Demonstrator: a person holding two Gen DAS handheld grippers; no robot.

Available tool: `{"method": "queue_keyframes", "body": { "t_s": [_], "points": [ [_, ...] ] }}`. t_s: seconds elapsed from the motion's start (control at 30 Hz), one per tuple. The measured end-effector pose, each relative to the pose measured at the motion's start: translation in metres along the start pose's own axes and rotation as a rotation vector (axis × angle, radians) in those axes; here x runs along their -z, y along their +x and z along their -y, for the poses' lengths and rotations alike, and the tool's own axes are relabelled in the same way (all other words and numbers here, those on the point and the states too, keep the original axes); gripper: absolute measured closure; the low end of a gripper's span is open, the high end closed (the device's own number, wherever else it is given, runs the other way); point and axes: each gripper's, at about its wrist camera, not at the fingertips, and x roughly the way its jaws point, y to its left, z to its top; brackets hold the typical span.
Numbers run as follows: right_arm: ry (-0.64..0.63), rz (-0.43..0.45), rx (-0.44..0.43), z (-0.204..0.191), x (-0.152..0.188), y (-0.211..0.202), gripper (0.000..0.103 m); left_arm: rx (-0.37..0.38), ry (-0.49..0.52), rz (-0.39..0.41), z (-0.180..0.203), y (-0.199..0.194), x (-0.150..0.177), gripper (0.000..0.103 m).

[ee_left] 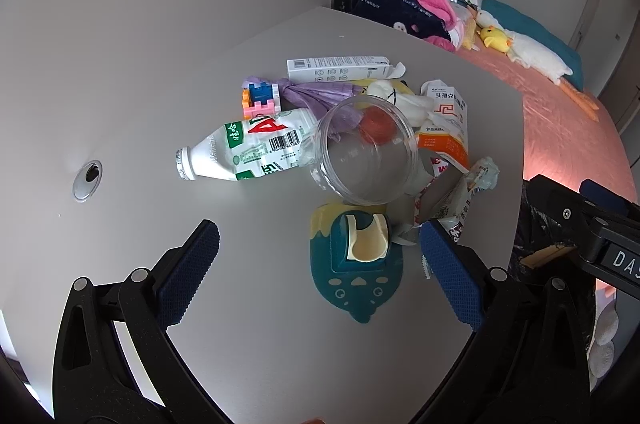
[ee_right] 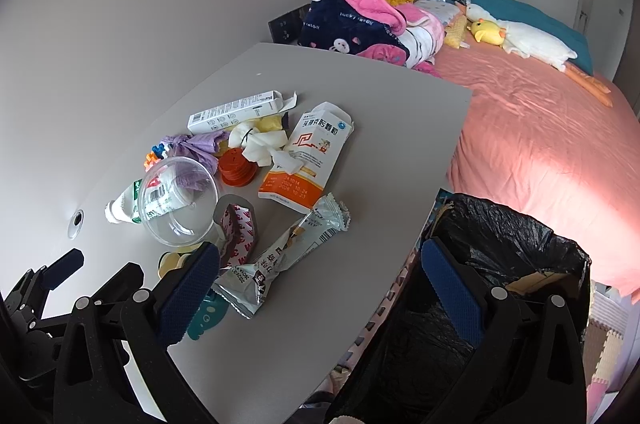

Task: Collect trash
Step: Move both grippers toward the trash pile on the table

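Left gripper [ee_left: 320, 272] spread wide and empty above the grey table [ee_left: 160, 104], over a teal dinosaur-shaped mat [ee_left: 356, 288] with a cream clip. Right gripper [ee_right: 320, 280] likewise agape, holding nothing, poised at the table edge with one finger by a silver snack wrapper [ee_right: 280, 256], the other over a black-lined trash bin [ee_right: 500, 244] beside the table. Just beyond, a heap of litter: clear plastic cup [ee_left: 366, 150] on its side, crushed white drink bottle [ee_left: 248, 148] touching it, orange-and-white carton [ee_right: 308, 160], long white box [ee_right: 236, 112], purple bag [ee_left: 316, 94], red cap [ee_right: 237, 166], toy blocks [ee_left: 260, 100]. Farther off, a pink bed [ee_right: 540, 144] with a duck plush [ee_right: 536, 42].
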Motion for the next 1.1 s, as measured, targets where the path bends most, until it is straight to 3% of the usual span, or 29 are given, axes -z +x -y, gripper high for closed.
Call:
{"method": "queue_keyframes", "body": {
  "t_s": [1.1],
  "points": [
    [0.002,-0.004,0.005,0.0021,0.001,-0.0001,0.003,-0.01,0.008,-0.009,0.003,0.0033,0.0028,0.006]
  ]
}}
